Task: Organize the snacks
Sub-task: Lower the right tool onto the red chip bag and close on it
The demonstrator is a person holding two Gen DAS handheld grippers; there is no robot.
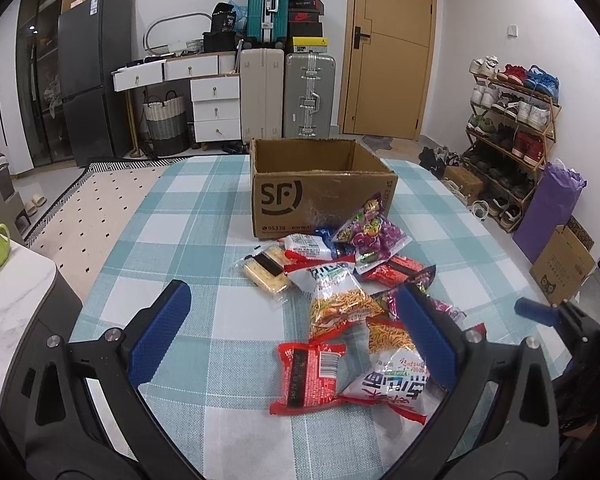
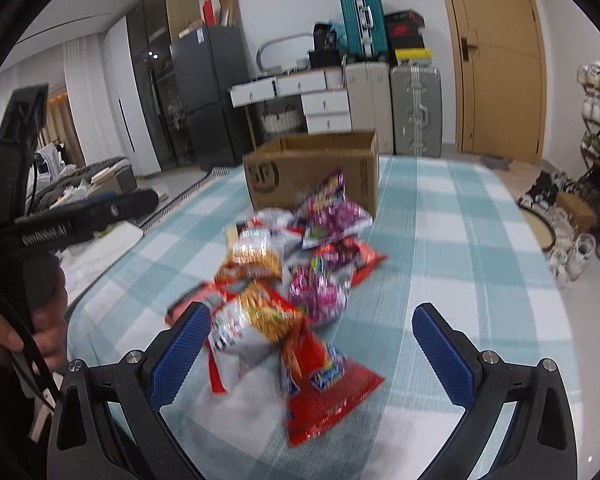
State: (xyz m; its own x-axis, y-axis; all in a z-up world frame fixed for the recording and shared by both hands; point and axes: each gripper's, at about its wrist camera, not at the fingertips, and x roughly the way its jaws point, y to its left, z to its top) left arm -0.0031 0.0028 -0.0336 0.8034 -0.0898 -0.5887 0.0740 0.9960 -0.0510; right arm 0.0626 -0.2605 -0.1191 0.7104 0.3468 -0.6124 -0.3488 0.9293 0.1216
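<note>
A desk covered in a teal-and-white checked cloth fills the middle of the frame. On it, toward the upper centre, stands an open cardboard box (printed "SF"), with a heap of snack packets lying just below it.

Even indoor light, fisheye edges; right view motion-blurred

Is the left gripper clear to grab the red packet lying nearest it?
Probably yes. The left gripper is open above the red packet, which lies on top at the pile's near edge with nothing covering it.
</note>
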